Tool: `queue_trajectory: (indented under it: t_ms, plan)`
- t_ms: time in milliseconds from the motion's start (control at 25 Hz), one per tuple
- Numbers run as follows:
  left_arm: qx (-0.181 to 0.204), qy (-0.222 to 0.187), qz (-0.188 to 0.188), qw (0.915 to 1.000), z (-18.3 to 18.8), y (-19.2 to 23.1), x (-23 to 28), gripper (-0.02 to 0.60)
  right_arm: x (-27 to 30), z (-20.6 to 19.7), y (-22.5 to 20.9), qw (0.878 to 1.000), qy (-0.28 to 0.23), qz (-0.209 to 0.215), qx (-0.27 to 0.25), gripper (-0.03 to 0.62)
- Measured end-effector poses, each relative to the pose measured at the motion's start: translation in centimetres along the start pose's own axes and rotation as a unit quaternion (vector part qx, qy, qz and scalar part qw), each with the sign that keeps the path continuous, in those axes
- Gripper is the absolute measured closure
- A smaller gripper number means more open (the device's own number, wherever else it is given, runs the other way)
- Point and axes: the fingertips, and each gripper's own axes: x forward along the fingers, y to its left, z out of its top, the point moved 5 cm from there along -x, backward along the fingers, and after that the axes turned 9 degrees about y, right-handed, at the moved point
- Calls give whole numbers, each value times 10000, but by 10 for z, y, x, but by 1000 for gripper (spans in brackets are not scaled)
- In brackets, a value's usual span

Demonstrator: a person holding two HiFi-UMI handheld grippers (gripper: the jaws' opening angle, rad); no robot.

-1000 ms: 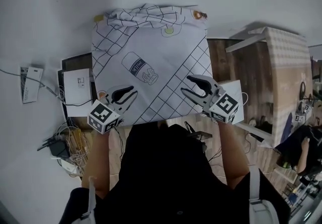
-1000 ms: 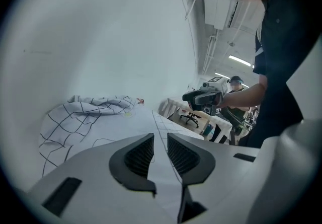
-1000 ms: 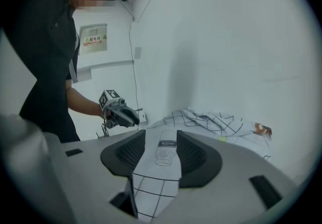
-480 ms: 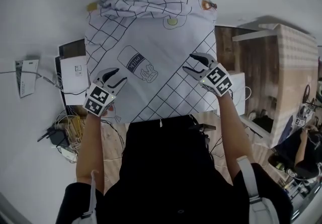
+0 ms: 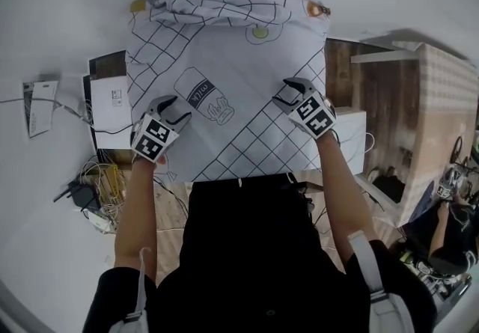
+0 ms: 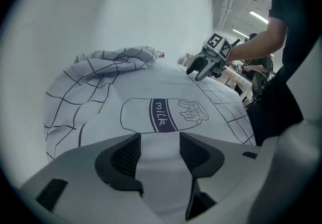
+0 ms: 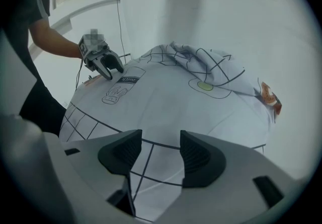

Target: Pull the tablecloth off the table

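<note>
A white tablecloth [image 5: 224, 47] with black grid lines and a milk-bottle drawing [image 6: 161, 115] covers a small square table; its far edge is bunched into folds [image 5: 217, 2]. My left gripper [image 5: 174, 108] hangs low over the cloth's near left part, and my right gripper [image 5: 288, 92] over its near right part. Both sets of jaws have just been opening and stand wide. In the left gripper view the jaws [image 6: 160, 150] show only flat cloth below them. The right gripper view [image 7: 160, 150] shows the same over a grid line. Each gripper sees the other: the right [image 6: 204, 69], the left [image 7: 108, 67].
A white box [image 5: 112, 111] on a dark stand sits by the table's left side, with cables and plugs [image 5: 97, 197] on the floor below it. A wooden bench [image 5: 389, 92] and a white box [image 5: 352, 137] stand at the right. A wall runs behind the table.
Both grippers have come down and forward onto the near half of the cloth, and their jaws have spread wider. The cloth lies as before.
</note>
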Motion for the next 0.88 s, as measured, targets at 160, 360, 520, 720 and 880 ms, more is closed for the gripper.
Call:
queue_trajectory:
  t_ms: [160,360,520,720,880]
  plan:
    - [160,181,6,9997,-1,0,9,341,9,-4,0,9997,181,16,-143,365]
    - [227,132,144,9996,-1,1,10,342,11,-5,0,9995,212,17,-255,362]
    - [272,75,148,9995,-1,-1,10,357,9,-6,0,9997,118,-15,-218,362]
    - [189,115,110,9997,4,2,11,448,9,-4,0,9997,162,7,-208,398]
    - [77,71,120,9999,5,6,11,514,8,-5,1,9998,136,16,-136,457]
